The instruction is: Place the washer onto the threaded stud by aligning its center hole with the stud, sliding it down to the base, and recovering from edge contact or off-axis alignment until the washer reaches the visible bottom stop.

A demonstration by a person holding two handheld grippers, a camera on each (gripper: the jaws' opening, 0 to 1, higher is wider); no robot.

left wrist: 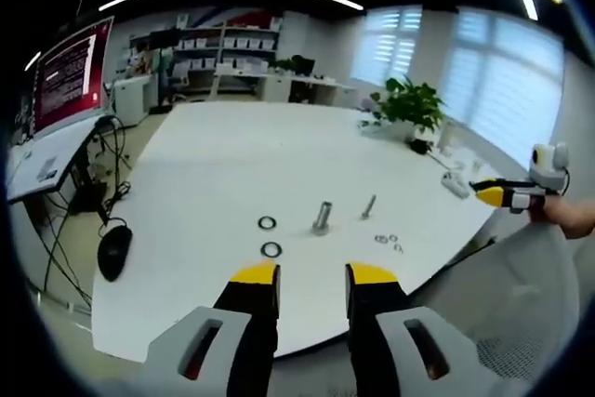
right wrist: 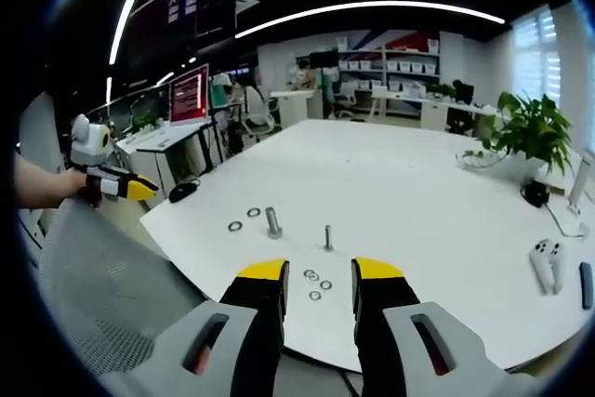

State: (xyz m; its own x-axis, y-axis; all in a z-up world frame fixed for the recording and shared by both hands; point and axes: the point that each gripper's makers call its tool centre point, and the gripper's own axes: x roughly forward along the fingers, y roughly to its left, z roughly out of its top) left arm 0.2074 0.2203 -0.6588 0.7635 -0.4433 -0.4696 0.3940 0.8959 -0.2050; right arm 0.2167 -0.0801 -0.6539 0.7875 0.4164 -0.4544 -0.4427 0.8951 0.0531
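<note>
A large white table (left wrist: 232, 155) with a rounded near edge carries the small hardware. In the left gripper view, two dark ring-shaped metal washers (left wrist: 268, 223) lie flat near the table's near edge, one just behind the other (left wrist: 271, 249). Beside them to the right stands a thick upright silver threaded stud (left wrist: 323, 217), and further right a thinner grey bolt (left wrist: 369, 206) stands slightly tilted. A cluster of small silver washers (left wrist: 389, 242) lies near the thin bolt. No washer sits on either stud.

The left gripper (left wrist: 312, 278), with black jaws and yellow tips, hangs over the table edge with its jaws apart and nothing between them. The right gripper (right wrist: 310, 274) shows the same: jaws parted, empty, short of the small washers. Each gripper shows in the other's view, held by a hand (left wrist: 565, 216) off the table edge.

Around the table, a green leafy potted plant (left wrist: 409, 104) stands at the far side, and a black computer mouse (left wrist: 113, 252) lies on a side desk below a red-lit monitor (left wrist: 70, 72). White shelving with boxes (left wrist: 228, 48) lines the back wall, blinds cover bright windows (left wrist: 483, 62), and a white game controller (right wrist: 547, 259) rests on the table in the right gripper view.
</note>
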